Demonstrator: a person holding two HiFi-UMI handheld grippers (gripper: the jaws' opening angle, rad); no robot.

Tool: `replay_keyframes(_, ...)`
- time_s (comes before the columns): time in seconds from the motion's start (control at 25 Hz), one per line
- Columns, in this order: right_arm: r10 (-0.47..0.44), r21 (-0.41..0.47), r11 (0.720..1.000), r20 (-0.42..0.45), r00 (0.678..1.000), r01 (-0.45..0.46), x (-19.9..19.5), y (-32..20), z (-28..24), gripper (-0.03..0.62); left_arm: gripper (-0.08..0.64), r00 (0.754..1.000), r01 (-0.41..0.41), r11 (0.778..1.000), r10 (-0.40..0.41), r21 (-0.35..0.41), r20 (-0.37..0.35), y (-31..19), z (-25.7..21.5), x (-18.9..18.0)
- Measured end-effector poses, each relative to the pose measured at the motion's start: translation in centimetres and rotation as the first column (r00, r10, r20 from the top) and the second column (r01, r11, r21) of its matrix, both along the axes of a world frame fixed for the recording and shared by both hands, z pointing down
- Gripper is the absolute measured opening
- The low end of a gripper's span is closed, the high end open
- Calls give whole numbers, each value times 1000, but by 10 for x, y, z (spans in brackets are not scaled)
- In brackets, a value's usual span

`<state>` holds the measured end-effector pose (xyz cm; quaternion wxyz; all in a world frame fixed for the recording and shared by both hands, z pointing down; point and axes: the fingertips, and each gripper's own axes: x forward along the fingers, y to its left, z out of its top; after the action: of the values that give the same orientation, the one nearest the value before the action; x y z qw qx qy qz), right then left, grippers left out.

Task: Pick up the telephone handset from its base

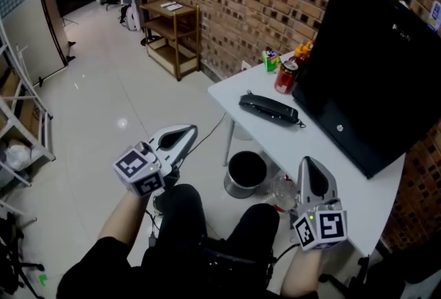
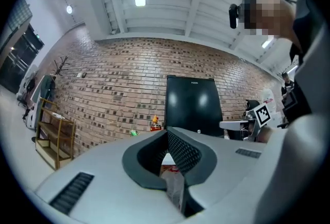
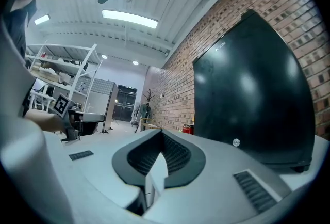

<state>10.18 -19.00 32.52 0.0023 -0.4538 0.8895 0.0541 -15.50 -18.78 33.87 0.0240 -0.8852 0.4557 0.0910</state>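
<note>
The black telephone lies on the white table, handset resting along its base, with a cord at its right end. My left gripper hangs over the floor, left of and below the table, well short of the phone, jaws shut and empty. My right gripper hovers at the table's near edge, below and right of the phone, jaws together with nothing in them. The left gripper and right gripper show tips meeting in their own views. The phone is hidden in both gripper views.
A big black monitor stands right behind the phone. A red can, a green item and an orange item sit at the table's far corner. A black bin stands under the table. A wooden shelf lines the brick wall.
</note>
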Motion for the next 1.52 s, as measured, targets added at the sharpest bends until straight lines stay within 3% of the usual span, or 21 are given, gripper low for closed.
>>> replay_keyframes(0.4, 32, -21, 999, -11, 999, -32, 8, -32, 1, 11, 5, 984, -178, 983, 178, -36, -9, -66, -13, 24)
replay_keyframes(0.6, 90, -46, 995, -5, 996, -90, 23, -34, 9, 11, 5, 953, -302, 953, 302, -8, 11, -89, -27, 53)
replay_keyframes(0.72, 124, -39, 992, -6, 992, -124, 33, -34, 9, 11, 5, 936, -346, 938, 346, -10, 59, -112, -31, 68)
replay_keyframes(0.84, 145, -33, 989, -4, 989, -145, 36, -32, 9, 11, 5, 917, -360, 932, 363, -49, 168, -133, -27, 79)
replay_keyframes(0.88, 151, -31, 988, -4, 988, -151, 36, -32, 8, 11, 13, 901, -380, 923, 386, -65, 199, -137, -26, 85)
replay_keyframes(0.96, 161, -27, 987, -6, 987, -161, 35, -32, 7, 11, 118, 853, -443, 891, 453, -98, 261, -142, -24, 99)
replay_keyframes(1.08, 171, -22, 985, -16, 985, -172, 34, -31, 6, 11, 137, 763, -521, 845, 525, -122, 378, -147, -19, 118)
replay_keyframes(1.12, 176, -20, 984, -18, 984, -176, 34, -31, 6, 11, 138, 724, -554, 821, 557, -138, 407, -148, -18, 124)
replay_keyframes(1.24, 186, -19, 982, -20, 982, -186, 35, -30, 5, 11, 275, 585, -653, 722, 674, -231, 452, -154, -8, 143)
replay_keyframes(1.28, 189, -19, 982, -22, 982, -190, 35, -30, 6, 11, 312, 548, -666, 699, 695, -260, 467, -157, -4, 148)
replay_keyframes(1.36, 198, -21, 980, -31, 980, -198, 35, -29, 7, 11, 316, 500, -670, 681, 709, -296, 497, -166, 3, 155)
replay_keyframes(1.52, 224, -27, 974, -38, 974, -225, 41, -31, 10, 11, 318, 433, -671, 638, 751, -377, 499, -182, 17, 169)
